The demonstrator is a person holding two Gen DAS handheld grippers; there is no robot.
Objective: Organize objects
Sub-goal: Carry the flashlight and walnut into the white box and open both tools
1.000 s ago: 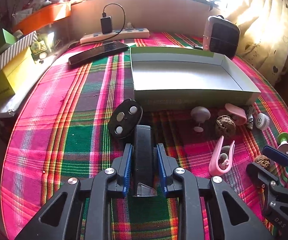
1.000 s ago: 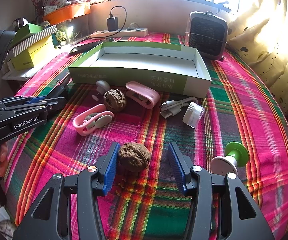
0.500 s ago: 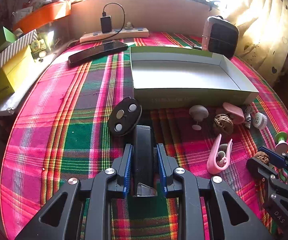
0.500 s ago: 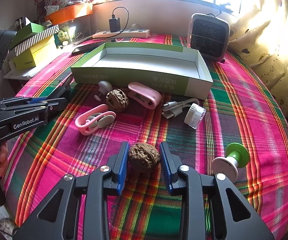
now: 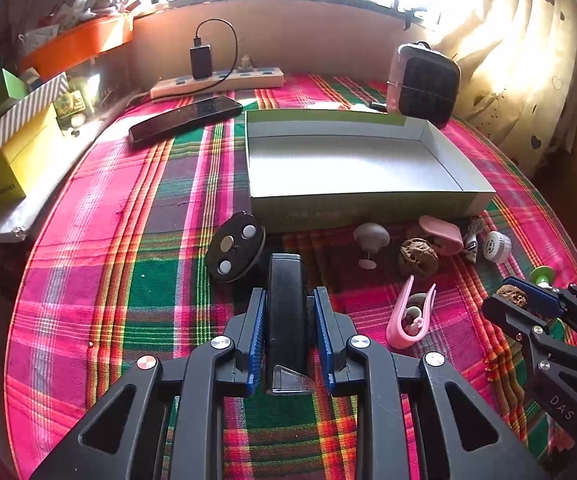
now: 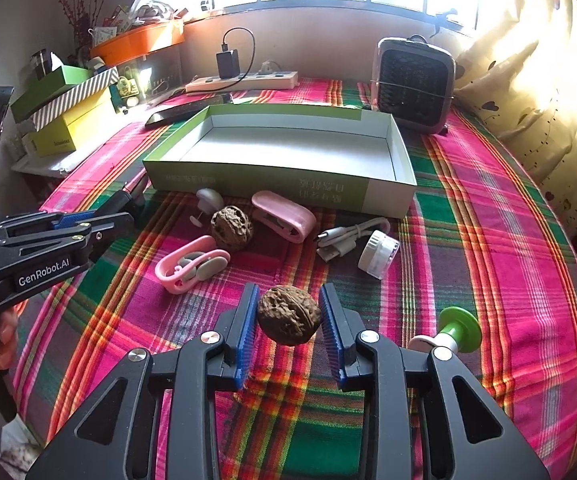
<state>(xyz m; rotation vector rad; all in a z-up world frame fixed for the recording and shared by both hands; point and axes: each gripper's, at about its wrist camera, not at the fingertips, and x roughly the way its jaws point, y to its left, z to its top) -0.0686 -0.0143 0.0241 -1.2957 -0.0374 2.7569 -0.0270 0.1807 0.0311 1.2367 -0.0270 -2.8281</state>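
Jaws: right gripper [image 6: 288, 320] clamped a walnut [image 6: 289, 314], left gripper [image 5: 289, 330] clamped a black case [image 5: 286, 312], both near the desk. Box [image 5: 368, 210] was empty; everything else was unsorted.

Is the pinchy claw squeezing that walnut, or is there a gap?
Touching. The right wrist view shows the right gripper with both blue pads pressed against the walnut.

Rough, wrinkled walnut [image 6: 289, 315] lies on matt woven plaid cloth [image 6: 488, 240].
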